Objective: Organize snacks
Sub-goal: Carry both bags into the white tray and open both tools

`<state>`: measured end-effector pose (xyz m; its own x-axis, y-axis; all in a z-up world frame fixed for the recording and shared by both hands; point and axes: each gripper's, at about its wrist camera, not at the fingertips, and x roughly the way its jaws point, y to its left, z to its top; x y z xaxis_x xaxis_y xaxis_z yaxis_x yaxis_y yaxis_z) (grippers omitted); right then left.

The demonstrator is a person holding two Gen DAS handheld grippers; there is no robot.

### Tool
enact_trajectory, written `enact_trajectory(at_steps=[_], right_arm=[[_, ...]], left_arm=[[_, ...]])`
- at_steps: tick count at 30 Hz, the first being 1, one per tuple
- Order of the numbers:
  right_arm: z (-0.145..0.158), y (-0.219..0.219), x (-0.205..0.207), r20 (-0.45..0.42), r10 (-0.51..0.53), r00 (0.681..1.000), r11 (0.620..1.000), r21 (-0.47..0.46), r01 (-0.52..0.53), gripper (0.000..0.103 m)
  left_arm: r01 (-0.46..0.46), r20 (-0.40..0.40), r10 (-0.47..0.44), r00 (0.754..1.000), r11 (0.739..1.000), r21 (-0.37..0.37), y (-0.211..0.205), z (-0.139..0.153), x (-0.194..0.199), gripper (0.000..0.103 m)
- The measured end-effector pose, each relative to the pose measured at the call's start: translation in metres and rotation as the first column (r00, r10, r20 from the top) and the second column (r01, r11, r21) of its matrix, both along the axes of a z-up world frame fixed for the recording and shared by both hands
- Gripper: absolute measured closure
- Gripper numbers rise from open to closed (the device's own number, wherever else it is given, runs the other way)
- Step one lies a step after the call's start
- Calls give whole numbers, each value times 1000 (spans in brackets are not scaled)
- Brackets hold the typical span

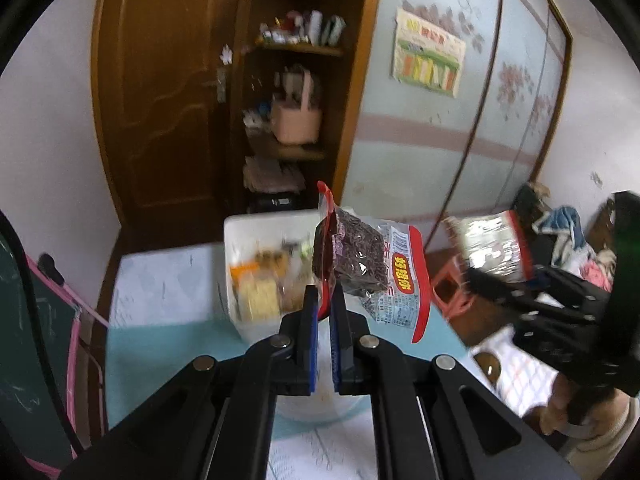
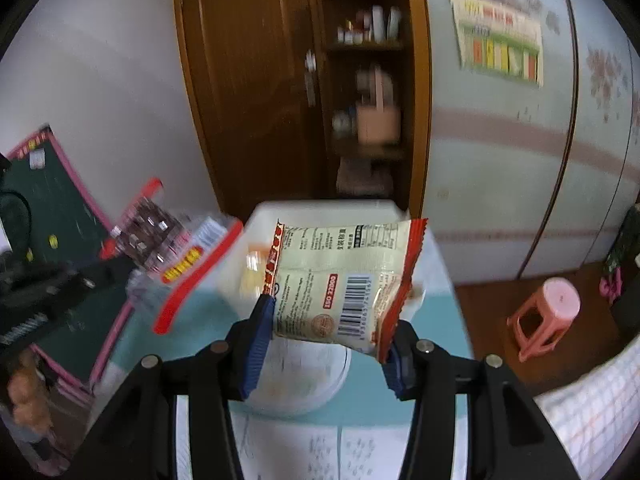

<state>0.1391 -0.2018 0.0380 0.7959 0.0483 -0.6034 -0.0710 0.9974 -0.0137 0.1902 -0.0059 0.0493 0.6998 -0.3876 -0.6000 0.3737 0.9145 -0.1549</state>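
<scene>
My left gripper (image 1: 325, 300) is shut on the red edge of a clear snack bag with dark contents (image 1: 360, 258), which hangs in the air above the table. The same bag (image 2: 168, 252) shows blurred at the left of the right wrist view. My right gripper (image 2: 328, 320) is shut on a cream snack packet with red ends and a barcode (image 2: 344, 280), held flat between the blue pads (image 2: 262, 320). That packet (image 1: 496, 246) appears at the right of the left wrist view. Beyond both stands a white bin (image 1: 236, 236) with several snacks inside.
A white round container (image 2: 304, 380) sits on the table (image 1: 160, 292) below the grippers. A wooden cabinet (image 1: 288, 92) with shelves stands behind. A pink stool (image 2: 548, 312) is on the floor at right; a chalkboard (image 2: 52, 208) leans at left.
</scene>
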Motion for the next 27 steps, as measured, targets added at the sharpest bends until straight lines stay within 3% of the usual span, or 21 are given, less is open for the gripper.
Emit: enact_trajectory(at_steps=[4, 11, 16, 25, 27], right_arm=[[52, 2, 15, 97, -12, 995, 998, -59, 17, 54], [72, -6, 74, 66, -41, 997, 994, -98, 48, 54], [49, -11, 121, 2, -75, 997, 993, -89, 75, 54], [-25, -17, 187, -148, -55, 987, 998, -35, 50, 53], [-48, -18, 199, -204, -52, 977, 998, -47, 43, 50]], left_arm=[[-29, 40, 29, 999, 1000, 3, -4, 35, 20, 100], [-87, 39, 85, 996, 996, 32, -14, 52, 76, 100], [-142, 55, 139, 989, 988, 52, -22, 31, 129, 100], [-176, -51, 183, 982, 976, 125, -42, -54, 205, 97], [-187, -84, 199, 976, 973, 136, -43, -74, 218, 71]])
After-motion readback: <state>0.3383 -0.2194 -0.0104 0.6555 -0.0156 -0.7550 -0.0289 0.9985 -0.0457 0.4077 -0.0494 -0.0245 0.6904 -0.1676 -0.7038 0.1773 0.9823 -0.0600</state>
